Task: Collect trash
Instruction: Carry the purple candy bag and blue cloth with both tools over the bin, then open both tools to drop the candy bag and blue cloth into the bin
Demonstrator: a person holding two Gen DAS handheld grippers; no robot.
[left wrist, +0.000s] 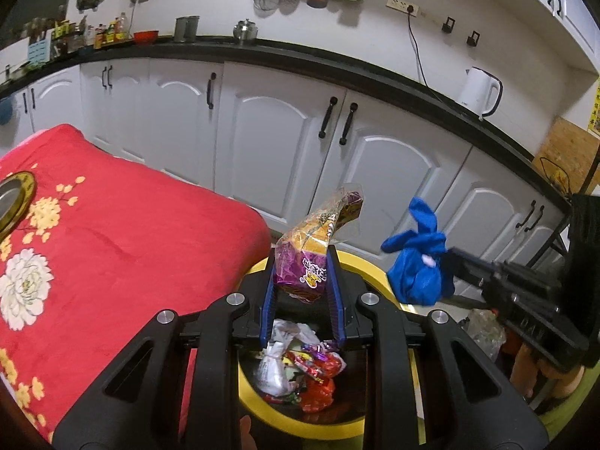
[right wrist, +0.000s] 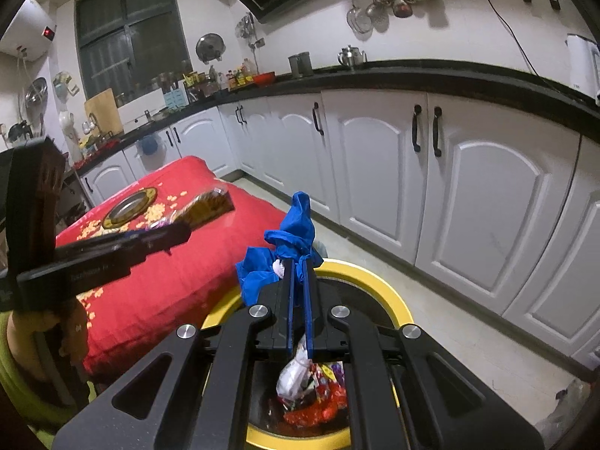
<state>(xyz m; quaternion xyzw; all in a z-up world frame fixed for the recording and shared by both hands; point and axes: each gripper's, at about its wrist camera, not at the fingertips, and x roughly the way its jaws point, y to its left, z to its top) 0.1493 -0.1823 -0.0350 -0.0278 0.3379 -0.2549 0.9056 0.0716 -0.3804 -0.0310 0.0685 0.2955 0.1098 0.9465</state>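
My left gripper [left wrist: 302,262] is shut on a purple and orange snack wrapper [left wrist: 311,251] and holds it above the yellow-rimmed trash bin [left wrist: 300,422]. My right gripper [right wrist: 299,262] is shut on a knotted blue bag [right wrist: 288,240], also above the bin's rim [right wrist: 386,292]. The blue bag shows in the left wrist view [left wrist: 418,258], just right of the wrapper. The wrapper shows in the right wrist view [right wrist: 206,206]. Inside the bin lie a white bag [left wrist: 273,363] and red wrappers [left wrist: 318,378].
A table with a red flowered cloth [left wrist: 112,247] stands left of the bin, with a gold-rimmed metal dish [right wrist: 129,206] on it. White kitchen cabinets [left wrist: 285,142] under a black counter run behind. A white kettle [left wrist: 478,92] stands on the counter.
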